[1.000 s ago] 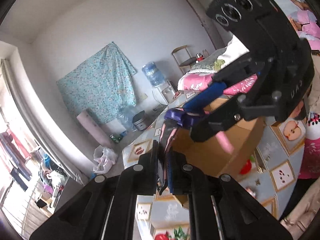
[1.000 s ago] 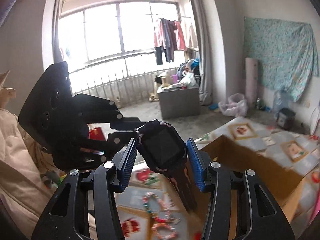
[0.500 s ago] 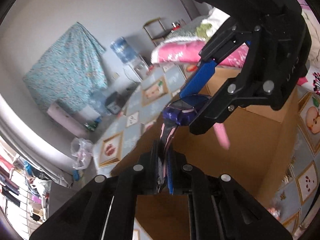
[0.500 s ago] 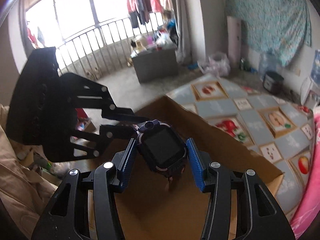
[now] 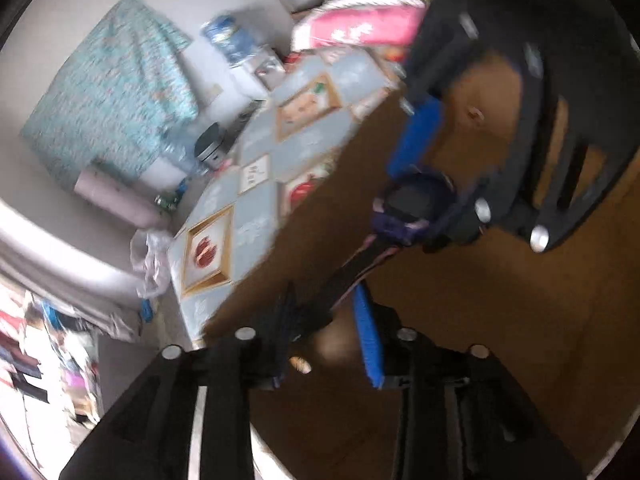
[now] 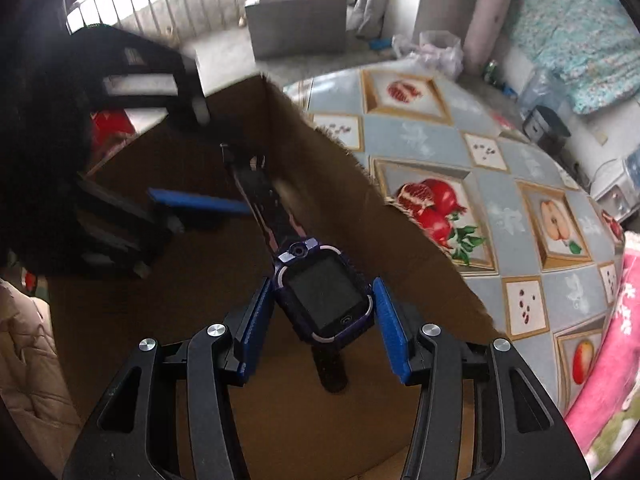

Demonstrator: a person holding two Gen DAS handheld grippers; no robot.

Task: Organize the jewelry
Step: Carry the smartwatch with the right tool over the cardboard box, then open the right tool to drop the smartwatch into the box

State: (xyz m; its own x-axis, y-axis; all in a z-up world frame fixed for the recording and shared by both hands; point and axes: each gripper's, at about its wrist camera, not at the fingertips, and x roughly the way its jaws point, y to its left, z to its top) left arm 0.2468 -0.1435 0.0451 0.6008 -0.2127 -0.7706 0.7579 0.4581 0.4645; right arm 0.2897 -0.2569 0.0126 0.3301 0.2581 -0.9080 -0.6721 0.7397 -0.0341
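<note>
Right gripper [image 6: 322, 330] jaws clamp the rigid watch [image 6: 324, 294] body over the box [image 6: 340, 168] while left gripper [image 5: 324, 332] jaws are opening around its floppy strap [image 5: 352, 268].

My right gripper [image 6: 322, 330]: tipped steeply down, blue pads [image 6: 256, 326] pressed on both sides of the watch [image 6: 325, 294] body | My left gripper [image 5: 326, 338]: angled down, jaws opening, strap [image 5: 348, 272] lying loose between the pads | Both: close together, facing each other across the watch.

Black grippers [image 6: 322, 326], blue pads [image 6: 394, 336]
</note>
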